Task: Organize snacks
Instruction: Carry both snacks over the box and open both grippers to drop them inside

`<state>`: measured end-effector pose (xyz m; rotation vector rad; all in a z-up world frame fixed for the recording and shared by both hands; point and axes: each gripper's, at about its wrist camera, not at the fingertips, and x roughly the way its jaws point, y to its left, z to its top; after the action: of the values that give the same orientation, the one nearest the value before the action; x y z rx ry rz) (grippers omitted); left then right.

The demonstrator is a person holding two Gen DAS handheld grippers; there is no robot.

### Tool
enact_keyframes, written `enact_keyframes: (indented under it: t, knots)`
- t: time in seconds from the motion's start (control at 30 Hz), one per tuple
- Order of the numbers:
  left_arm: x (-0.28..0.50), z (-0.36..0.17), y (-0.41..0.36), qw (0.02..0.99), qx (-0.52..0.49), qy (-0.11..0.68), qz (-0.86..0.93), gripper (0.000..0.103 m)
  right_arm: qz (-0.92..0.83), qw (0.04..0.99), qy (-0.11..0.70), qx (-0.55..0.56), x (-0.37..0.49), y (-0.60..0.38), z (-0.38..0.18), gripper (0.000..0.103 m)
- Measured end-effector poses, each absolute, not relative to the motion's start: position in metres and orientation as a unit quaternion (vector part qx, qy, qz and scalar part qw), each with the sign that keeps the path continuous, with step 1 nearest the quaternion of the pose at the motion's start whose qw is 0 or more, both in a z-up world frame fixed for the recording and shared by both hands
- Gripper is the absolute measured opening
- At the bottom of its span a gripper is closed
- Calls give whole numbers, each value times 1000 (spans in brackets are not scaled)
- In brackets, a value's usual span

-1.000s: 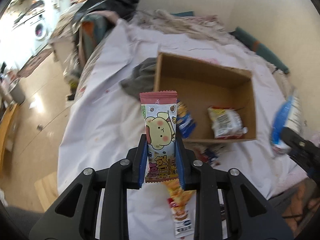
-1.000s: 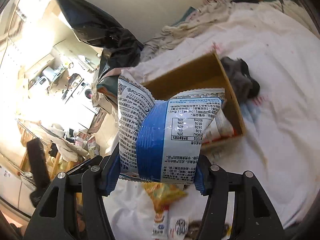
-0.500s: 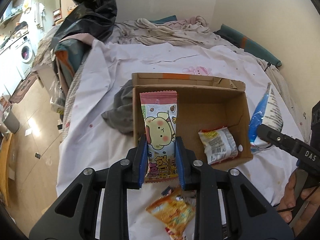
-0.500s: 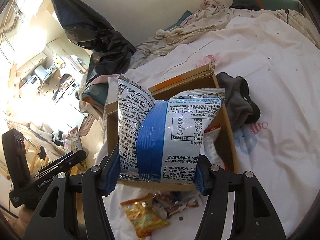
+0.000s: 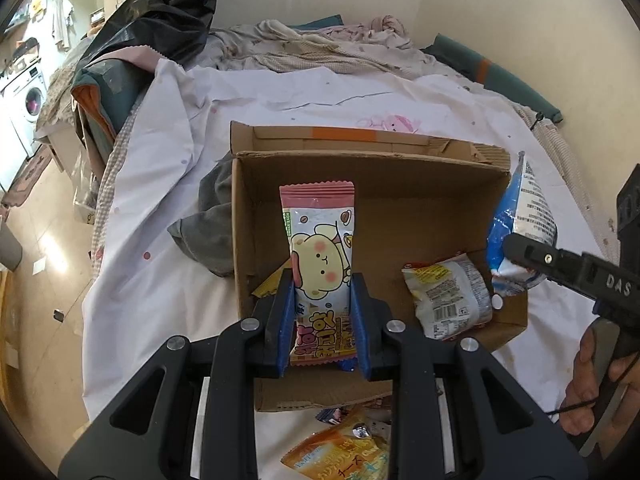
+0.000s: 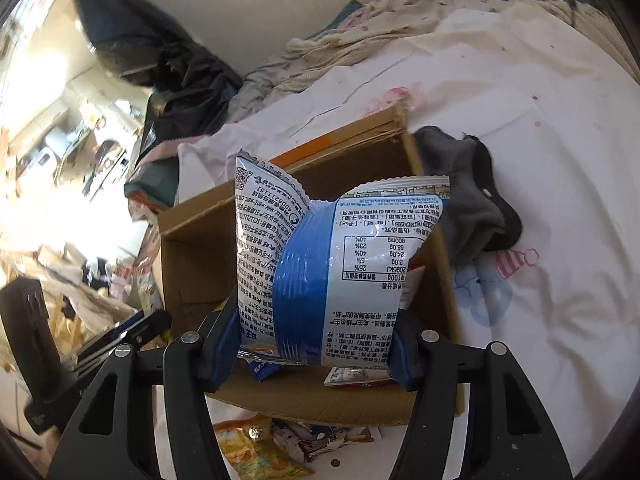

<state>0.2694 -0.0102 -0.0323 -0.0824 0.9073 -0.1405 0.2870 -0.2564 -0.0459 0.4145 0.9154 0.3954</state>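
Note:
My left gripper (image 5: 322,320) is shut on a pink snack packet with a cartoon puppy (image 5: 320,256), held upright over the near left part of an open cardboard box (image 5: 400,184). In the box lies a white and red snack bag (image 5: 448,296). My right gripper (image 6: 316,344) is shut on a blue and white snack bag (image 6: 332,272), held above the same cardboard box (image 6: 192,256). From the left wrist view that blue and white bag (image 5: 520,232) hangs at the box's right edge, with the right gripper's finger (image 5: 560,264) under it.
The box stands on a white sheet-covered bed (image 5: 160,200). A grey cloth (image 5: 208,232) lies against the box's left side. Several loose snack packets (image 5: 344,452) lie on the sheet in front of the box. Rumpled bedding (image 5: 312,48) and a black bag (image 5: 160,12) are behind.
Both grippers have moved forward and down toward the box with their packets still held. The box now looks larger and sits directly under both packets.

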Motion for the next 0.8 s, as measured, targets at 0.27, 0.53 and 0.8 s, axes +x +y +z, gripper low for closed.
enact_keyframes:
  t: [0.27, 0.53, 0.8]
  knots:
    - [272, -44, -13, 882, -49, 465, -62, 23, 217, 844, 467, 153, 290, -228, -62, 64]
    - [267, -44, -15, 880, -46, 468, -58, 23, 225, 836, 477, 153, 290, -221, -69, 65]
    - [263, -44, -20, 881, -22, 470, -54, 45, 217, 834, 483, 152, 293, -222, -70, 79]
